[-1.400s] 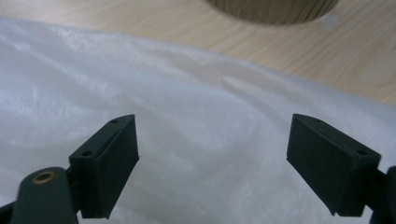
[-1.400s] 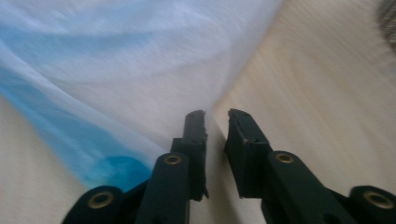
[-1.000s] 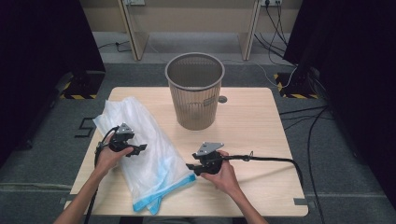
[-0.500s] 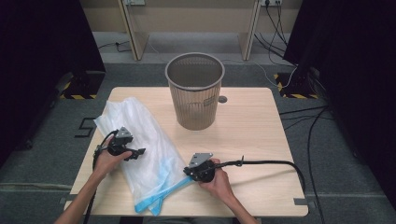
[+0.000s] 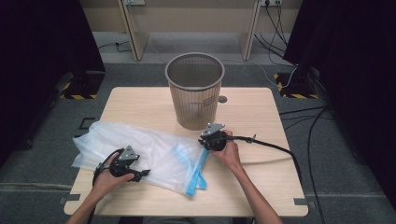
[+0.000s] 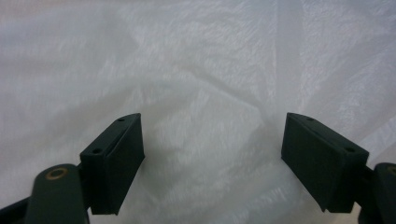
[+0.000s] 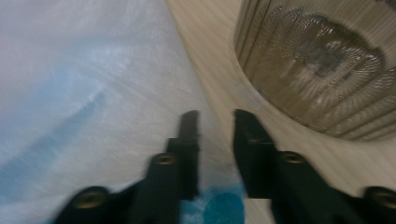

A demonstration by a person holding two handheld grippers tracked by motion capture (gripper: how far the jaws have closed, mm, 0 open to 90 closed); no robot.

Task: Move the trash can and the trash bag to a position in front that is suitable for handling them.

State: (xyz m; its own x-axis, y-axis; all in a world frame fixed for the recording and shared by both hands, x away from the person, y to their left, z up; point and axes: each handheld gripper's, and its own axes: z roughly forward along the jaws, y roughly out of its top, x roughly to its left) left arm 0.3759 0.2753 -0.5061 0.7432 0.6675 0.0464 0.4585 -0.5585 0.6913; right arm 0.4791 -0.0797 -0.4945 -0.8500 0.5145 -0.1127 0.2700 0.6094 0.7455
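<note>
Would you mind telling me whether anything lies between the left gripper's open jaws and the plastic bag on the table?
Nothing visible does. In the left gripper view the left gripper has its jaws spread wide directly over the plastic bag, with only crinkled film between and beyond them. The high view shows the left gripper at the bag's near edge.

A: The bag (image 5: 154, 154) is milky, see-through white with a bright blue strip (image 5: 195, 173) along the end by the right tool (image 5: 208, 142).

B: Both tools are black; the left tool (image 5: 140, 173) too. The bin (image 5: 195, 91) beyond the right one is tan-grey mesh, the desk (image 5: 261, 182) pale wood.
</note>
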